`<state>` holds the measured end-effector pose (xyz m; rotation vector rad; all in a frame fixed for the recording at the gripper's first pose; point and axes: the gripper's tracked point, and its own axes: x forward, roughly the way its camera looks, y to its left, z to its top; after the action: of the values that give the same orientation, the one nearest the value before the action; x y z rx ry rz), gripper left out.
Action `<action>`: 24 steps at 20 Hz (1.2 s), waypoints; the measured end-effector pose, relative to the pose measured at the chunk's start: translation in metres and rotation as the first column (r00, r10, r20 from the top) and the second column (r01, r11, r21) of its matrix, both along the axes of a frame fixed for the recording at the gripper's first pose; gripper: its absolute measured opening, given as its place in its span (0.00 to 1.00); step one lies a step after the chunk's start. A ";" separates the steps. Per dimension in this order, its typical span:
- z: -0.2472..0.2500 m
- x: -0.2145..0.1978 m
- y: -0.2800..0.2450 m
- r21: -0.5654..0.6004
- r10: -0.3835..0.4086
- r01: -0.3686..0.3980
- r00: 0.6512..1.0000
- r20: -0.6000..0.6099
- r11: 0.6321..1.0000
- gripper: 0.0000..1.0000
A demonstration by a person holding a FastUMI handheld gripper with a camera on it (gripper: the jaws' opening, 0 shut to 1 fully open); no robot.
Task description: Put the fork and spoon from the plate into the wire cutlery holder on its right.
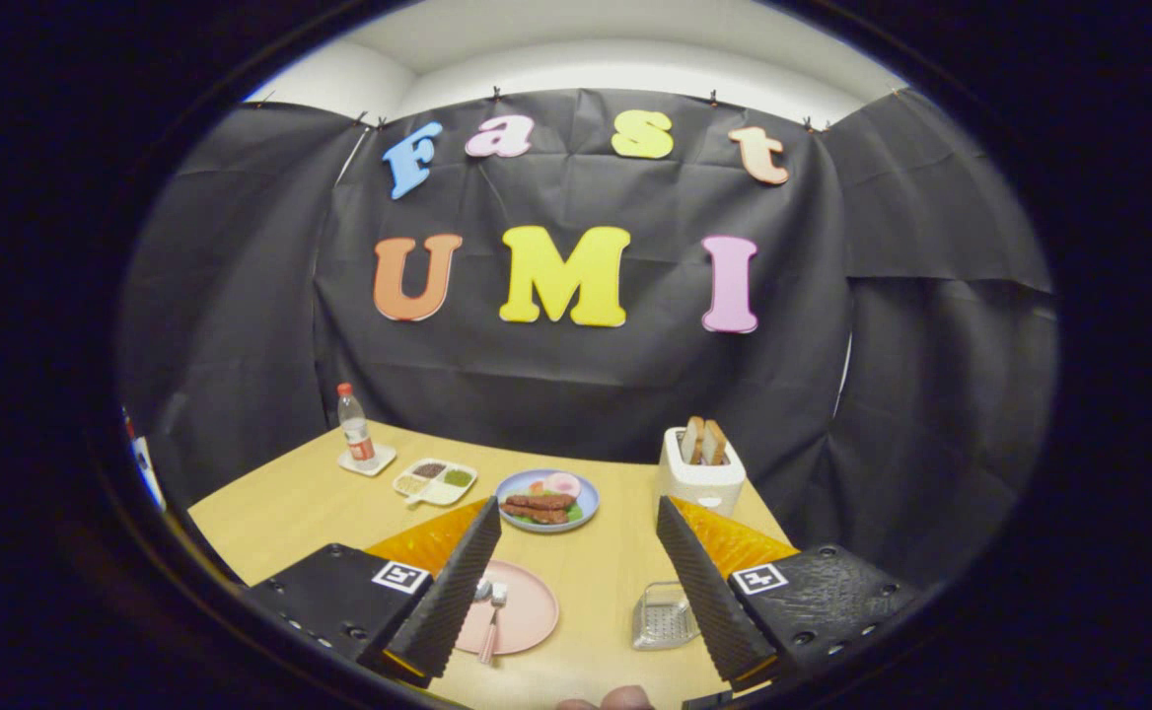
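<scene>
Nothing moved yet – fork and spoon on the plate, holder empty

Progress: zero steps done as far as the view shows. The fork point(490, 631) and spoon point(482, 590) lie together on the pink plate point(527, 616), heads pointing away from the camera, handles toward it, partly hidden behind the left finger. The wire cutlery holder point(663, 616) sits on the wooden table point(596, 582) to the right of the plate, close to the right finger, and looks empty. Both pick-and-place moves are left, my read.

Gripper point(576, 582): spread wide, holding nothing, touching nothing. The two ribbed black fingers point(453, 592) stand well apart with bare tabletop between them; it hangs above the table's near side, plate under and just inside the left finger, holder under the right one. Looks like an approach pose, needs to swing left and drop to reach the cutlery.

Rest of table, beyond the fingers: blue plate of food point(546, 499) straight ahead, white toaster point(699, 475) with bread slices point(702, 441) to its right, divided snack tray point(435, 481) and a drink bottle point(356, 427) on a coaster further left. A fingertip point(625, 698) of the person shows at the near edge
</scene>
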<state>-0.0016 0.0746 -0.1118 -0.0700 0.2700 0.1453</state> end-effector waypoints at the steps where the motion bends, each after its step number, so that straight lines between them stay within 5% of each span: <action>1: -0.009 -0.001 0.005 0.002 0.009 -0.009 1.000 -0.020 1.000 0.95; 8: -0.106 -0.010 0.042 -0.007 0.041 -0.044 0.971 -0.236 0.999 0.95; 15: -0.204 -0.017 0.065 -0.047 0.037 -0.067 0.885 -0.465 0.997 0.95; 21: -0.252 -0.007 0.075 -0.101 0.013 -0.081 0.837 -0.547 0.992 0.94; 24: -0.270 -0.003 0.076 -0.123 -0.011 -0.075 0.813 -0.583 0.990 0.68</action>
<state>-0.0043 0.1505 -0.3819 -0.1709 0.9004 0.1795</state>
